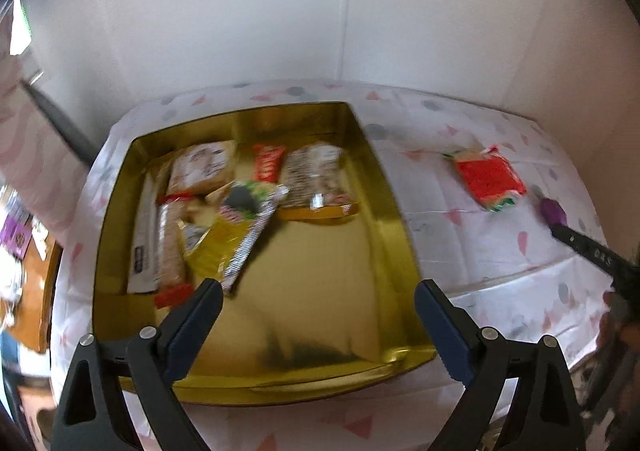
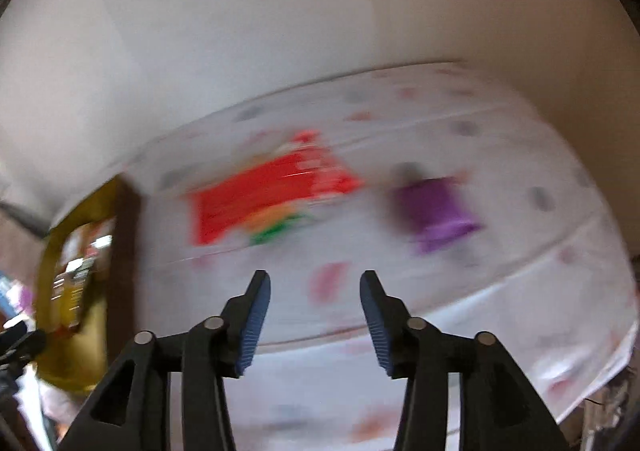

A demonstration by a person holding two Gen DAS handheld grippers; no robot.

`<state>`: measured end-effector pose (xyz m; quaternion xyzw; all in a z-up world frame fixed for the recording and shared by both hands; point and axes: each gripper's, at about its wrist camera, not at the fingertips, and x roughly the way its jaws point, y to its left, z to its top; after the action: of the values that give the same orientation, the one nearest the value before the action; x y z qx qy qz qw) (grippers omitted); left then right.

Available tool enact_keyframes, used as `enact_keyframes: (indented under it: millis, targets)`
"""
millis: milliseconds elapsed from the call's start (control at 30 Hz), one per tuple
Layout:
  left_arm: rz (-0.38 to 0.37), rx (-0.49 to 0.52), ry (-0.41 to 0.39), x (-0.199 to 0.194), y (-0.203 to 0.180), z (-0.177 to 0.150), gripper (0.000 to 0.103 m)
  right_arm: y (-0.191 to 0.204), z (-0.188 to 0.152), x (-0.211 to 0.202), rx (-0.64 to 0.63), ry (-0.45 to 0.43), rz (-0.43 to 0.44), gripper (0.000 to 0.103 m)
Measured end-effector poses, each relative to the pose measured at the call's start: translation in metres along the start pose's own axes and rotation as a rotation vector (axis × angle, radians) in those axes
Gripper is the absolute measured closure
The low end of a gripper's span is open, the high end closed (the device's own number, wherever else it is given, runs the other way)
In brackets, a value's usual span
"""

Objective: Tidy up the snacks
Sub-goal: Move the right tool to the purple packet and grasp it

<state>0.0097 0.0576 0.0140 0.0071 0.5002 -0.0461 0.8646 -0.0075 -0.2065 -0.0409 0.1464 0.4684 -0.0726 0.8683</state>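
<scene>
Red packet (image 2: 268, 203) ahead of empty right gripper (image 2: 315, 293) (blurred).

The left gripper (image 1: 318, 301) is a matte black plastic frame with two angled arms on each side, each pierced by a triangular cut-out. Round silver pivot pins (image 1: 148, 332) cap the joints. Its fingers (image 1: 438, 319) carry dark blue ribbed pads. The right gripper (image 2: 315, 293) has the same build: black linkage arms, silver pins (image 2: 214, 323), and lighter blue ribbed pads on its fingers (image 2: 256, 315).
</scene>
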Motion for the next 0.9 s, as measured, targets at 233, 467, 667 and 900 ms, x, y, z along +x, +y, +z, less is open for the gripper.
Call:
enact_keyframes:
  millis: [233, 467, 667, 900]
  targets:
    - [-0.006, 0.070, -0.005, 0.000, -0.034, 0.012, 0.006, -0.068, 0.037, 0.009, 0.061, -0.039, -0.071, 0.046]
    - [0.001, 0.136, -0.020, -0.008, -0.058, 0.016, 0.006, -0.076, 0.052, 0.037, 0.047, 0.004, -0.053, 0.046]
    - [0.000, 0.162, -0.005, -0.004, -0.071, 0.019, 0.006, -0.076, 0.045, 0.062, 0.006, 0.050, -0.044, 0.046]
    - [-0.003, 0.215, 0.003, 0.006, -0.095, 0.030, 0.006, -0.077, 0.038, 0.064, -0.029, 0.002, -0.013, 0.060]
